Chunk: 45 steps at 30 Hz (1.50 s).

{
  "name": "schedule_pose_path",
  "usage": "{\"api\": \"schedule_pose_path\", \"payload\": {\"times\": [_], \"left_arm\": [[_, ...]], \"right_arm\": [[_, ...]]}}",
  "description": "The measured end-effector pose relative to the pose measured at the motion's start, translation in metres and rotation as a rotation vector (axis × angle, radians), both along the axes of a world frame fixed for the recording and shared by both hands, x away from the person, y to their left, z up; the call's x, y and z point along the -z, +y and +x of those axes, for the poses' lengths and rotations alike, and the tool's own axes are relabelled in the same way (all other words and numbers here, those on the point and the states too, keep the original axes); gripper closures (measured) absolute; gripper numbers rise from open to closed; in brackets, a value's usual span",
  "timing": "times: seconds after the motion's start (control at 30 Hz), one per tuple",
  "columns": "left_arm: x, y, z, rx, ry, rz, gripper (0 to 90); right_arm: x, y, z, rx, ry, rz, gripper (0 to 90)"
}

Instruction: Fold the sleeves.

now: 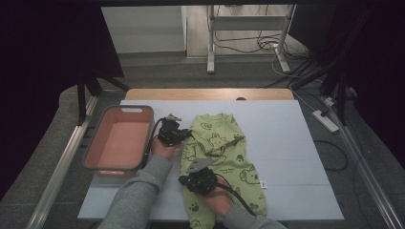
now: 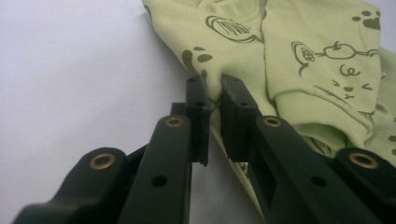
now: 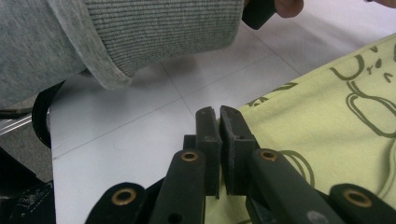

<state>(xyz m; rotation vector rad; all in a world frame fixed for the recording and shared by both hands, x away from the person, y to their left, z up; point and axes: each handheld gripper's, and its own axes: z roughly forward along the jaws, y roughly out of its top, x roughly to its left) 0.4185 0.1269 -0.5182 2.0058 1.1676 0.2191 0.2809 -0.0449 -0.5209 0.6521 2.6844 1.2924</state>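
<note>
Smooth white table (image 1: 286,157) bears a soft green printed garment (image 1: 219,157), its edge pinched by both grippers' clenched black jaws.

Lighting: your high view is dim, dark curtains at 9 and 3 o'clock, table (image 1: 286,143) evenly lit. Gripper views brighter; near jaws soft, sleeve (image 3: 116,32) sharp.

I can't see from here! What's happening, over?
Left gripper and right gripper both pinch the green baby suit's edge. Pink tub beside it. Nothing in the way.
</note>
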Motion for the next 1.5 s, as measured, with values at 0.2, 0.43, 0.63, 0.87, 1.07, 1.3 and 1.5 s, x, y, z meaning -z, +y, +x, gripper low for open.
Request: {"api": "schedule_pose_path", "payload": {"times": [0.2,0.43,0.63,0.87,1.07,1.3,1.5], "left_arm": [[0.002,-0.001,0.000,0.012,0.007,-0.007,79.3],[-0.006,-0.012,-0.008,0.016,-0.043,0.024,36.7],[-0.013,-0.015,-0.014,0.031,-0.061,0.020,32.9],[-0.011,-0.011,-0.014,0.031,-0.050,0.008,32.4],[-0.011,-0.010,-0.015,0.036,-0.052,0.002,32.3],[-0.009,-0.010,-0.016,0.042,-0.050,-0.002,32.2],[-0.008,-0.012,-0.016,0.051,-0.048,-0.004,32.2]], "right_arm": [[-0.002,-0.006,0.002,-0.004,-0.002,0.035,65.8],[-0.018,-0.039,0.004,0.017,-0.024,0.089,54.9],[-0.027,-0.075,0.011,0.097,-0.045,0.104,53.1],[-0.024,-0.125,0.004,0.165,-0.059,0.038,51.5],[-0.017,-0.142,-0.007,0.163,-0.047,-0.001,51.1],[-0.013,-0.151,-0.010,0.178,-0.034,-0.015,50.8],[-0.015,-0.156,-0.003,0.202,-0.052,0.006,49.0]]}}
